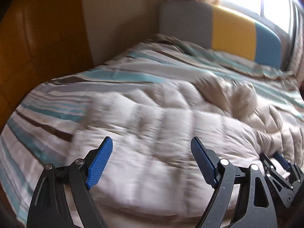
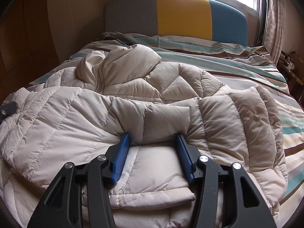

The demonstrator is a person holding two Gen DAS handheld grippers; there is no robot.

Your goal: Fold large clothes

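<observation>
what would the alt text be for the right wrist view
The right gripper has its jaws closed on a puffy fold of a cream quilted down jacket spread over a striped bedspread. Behind stands a grey, yellow and blue headboard.

A striped bed [image 2: 247, 64] carries a cream puffer coat [image 2: 76, 114].

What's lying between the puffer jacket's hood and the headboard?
Only striped bedding lies between the jacket's hood and the headboard; the right wrist view shows it clearly.
</observation>
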